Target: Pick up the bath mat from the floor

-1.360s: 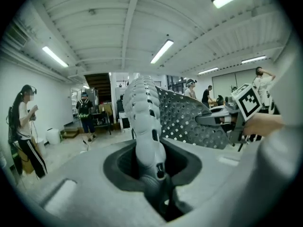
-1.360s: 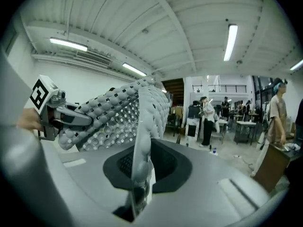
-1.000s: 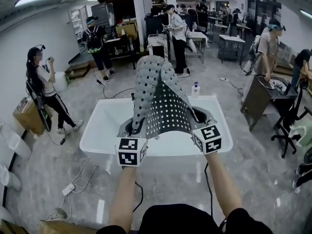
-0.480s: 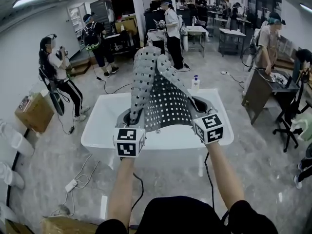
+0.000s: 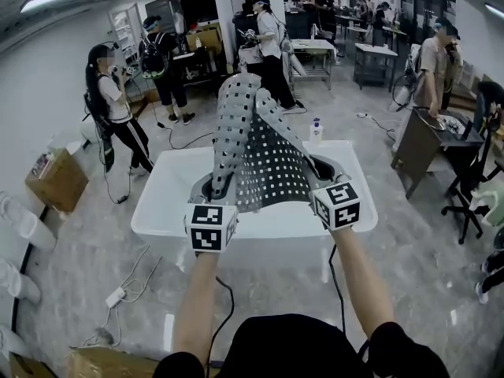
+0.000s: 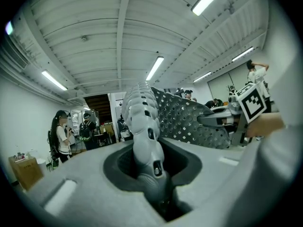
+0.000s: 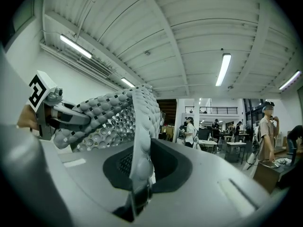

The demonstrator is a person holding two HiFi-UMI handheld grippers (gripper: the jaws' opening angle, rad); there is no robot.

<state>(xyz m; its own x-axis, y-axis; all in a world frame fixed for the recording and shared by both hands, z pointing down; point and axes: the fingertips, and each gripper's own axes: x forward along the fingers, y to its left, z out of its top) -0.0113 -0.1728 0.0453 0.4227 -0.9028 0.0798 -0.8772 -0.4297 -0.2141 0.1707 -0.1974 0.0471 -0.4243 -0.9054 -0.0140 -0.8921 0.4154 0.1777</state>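
Note:
I hold the grey bath mat [image 5: 253, 144] up off the floor, above the white bathtub [image 5: 161, 211]; it is dotted with holes and nubs, and its top corners flop over. My left gripper [image 5: 214, 194] is shut on the mat's lower left edge, my right gripper [image 5: 315, 178] on its lower right edge. In the left gripper view the bath mat [image 6: 142, 122] rises as a rolled fold out of the shut left gripper [image 6: 158, 195], and the right gripper [image 6: 222, 121] shows beyond it. In the right gripper view the right gripper [image 7: 139, 195] pinches the bath mat [image 7: 142, 117] edge-on.
A bottle [image 5: 316, 130] stands behind the tub. A power strip [image 5: 114, 298] and cables lie on the floor at the left, by a cardboard box [image 5: 55, 181]. A dark desk [image 5: 417, 148] and office chair [image 5: 471, 199] stand at the right. Several people [image 5: 118, 109] stand behind.
Both grippers keep the mat raised with hardly any movement. The person at the left has walked farther back and to the right; other people have shifted a little.

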